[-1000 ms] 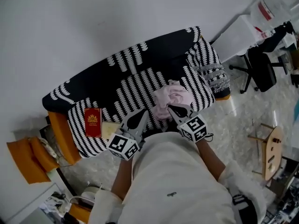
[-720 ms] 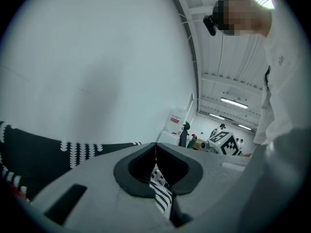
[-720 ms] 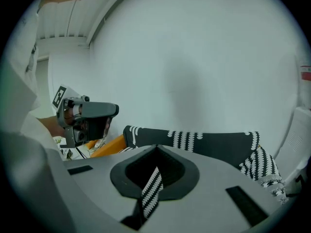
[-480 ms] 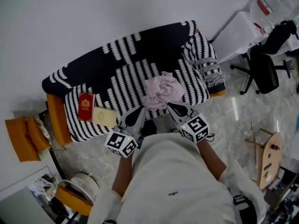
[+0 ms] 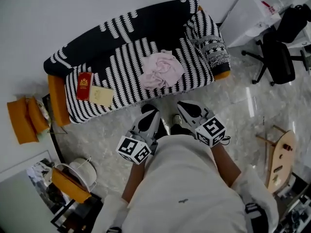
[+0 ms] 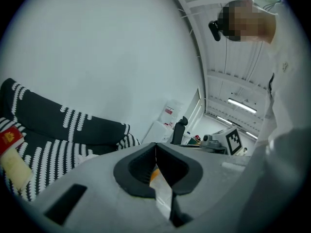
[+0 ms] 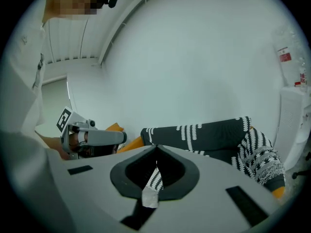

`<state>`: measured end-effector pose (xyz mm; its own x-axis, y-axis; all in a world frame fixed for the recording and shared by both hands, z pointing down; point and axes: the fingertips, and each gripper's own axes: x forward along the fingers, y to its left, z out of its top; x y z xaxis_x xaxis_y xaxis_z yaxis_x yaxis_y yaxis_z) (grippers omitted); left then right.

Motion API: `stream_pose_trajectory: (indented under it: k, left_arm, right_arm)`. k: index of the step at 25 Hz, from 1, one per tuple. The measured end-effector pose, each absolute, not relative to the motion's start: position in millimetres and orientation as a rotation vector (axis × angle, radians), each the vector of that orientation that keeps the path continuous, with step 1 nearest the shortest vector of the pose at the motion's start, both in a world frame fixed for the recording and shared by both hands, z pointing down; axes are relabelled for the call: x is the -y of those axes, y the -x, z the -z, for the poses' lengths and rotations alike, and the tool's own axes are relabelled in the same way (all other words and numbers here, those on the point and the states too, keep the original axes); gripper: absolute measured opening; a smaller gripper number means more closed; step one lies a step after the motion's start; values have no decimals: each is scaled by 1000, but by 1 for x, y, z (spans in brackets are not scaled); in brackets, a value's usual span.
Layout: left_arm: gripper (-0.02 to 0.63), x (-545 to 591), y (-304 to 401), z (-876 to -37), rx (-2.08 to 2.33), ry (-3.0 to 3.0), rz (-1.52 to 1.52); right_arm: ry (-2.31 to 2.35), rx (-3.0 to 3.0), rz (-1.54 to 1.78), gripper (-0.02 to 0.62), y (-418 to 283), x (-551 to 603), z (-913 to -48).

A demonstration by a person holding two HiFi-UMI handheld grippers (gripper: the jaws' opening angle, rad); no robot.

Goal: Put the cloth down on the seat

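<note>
The crumpled pink cloth point(image 5: 162, 70) lies on the seat of the black-and-white striped sofa point(image 5: 121, 42), right of its middle. Both grippers hang in front of the sofa, over the marble floor and apart from the cloth. My left gripper point(image 5: 148, 114) is shut and holds nothing; in the left gripper view its jaws point(image 6: 155, 148) meet in a thin line. My right gripper point(image 5: 183, 108) is also shut and empty, its tips point(image 7: 156, 150) closed. The cloth does not show clearly in either gripper view.
A red booklet point(image 5: 84, 85) and a cream box point(image 5: 101, 95) lie on the sofa's left end, and a patterned cushion point(image 5: 214, 50) on its right end. An office chair point(image 5: 279, 57), a wooden stool point(image 5: 279, 164) and orange cushions point(image 5: 24, 120) stand around.
The person has stepped back from the sofa. Both shut grippers have drawn away from the pink cloth, which stays on the seat.
</note>
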<state>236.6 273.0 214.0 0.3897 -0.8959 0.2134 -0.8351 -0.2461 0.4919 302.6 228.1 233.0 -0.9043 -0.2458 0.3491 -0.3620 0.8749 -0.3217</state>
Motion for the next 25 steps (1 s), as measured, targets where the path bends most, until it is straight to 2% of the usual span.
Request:
stream_pose_trajectory:
  k: [9, 25]
  left_arm:
    - [12, -313, -263, -185, 1559, -2144, 143]
    - [12, -356, -251, -176, 1605, -2167, 133]
  right_arm:
    - [-430, 2841, -641, 9, -329, -264, -199]
    - [-328, 2895, -595, 9, -305, -315, -185]
